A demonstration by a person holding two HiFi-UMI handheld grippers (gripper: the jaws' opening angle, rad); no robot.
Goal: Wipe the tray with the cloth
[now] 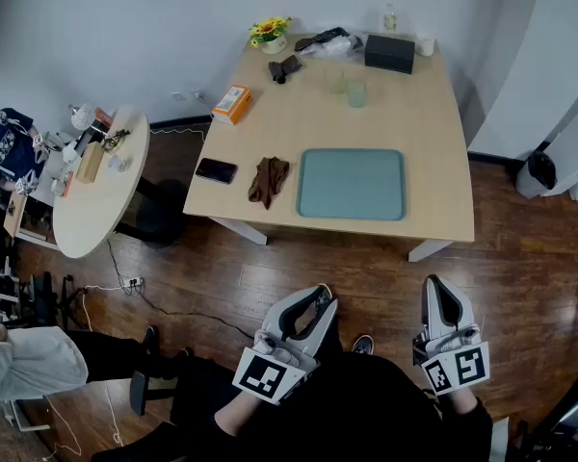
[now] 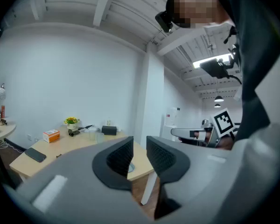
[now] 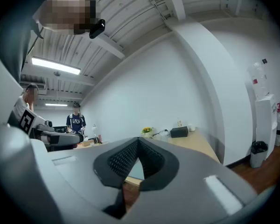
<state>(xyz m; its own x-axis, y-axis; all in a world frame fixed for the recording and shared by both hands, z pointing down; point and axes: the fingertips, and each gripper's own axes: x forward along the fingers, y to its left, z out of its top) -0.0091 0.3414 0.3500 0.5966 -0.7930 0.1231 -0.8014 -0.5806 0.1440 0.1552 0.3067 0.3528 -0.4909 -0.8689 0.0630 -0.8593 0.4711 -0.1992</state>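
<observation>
A teal tray lies flat on the wooden table, near its front edge. A crumpled brown cloth rests on the table just left of the tray, apart from it. Both grippers hover over the floor well short of the table. My left gripper points toward the table, its jaws shut with nothing between them. My right gripper is to the right, also shut and empty. A sliver of the tray shows just past the right jaws.
A black phone lies left of the cloth. At the back are an orange box, a flower pot, a black box and two glasses. A round side table stands to the left, with people beyond.
</observation>
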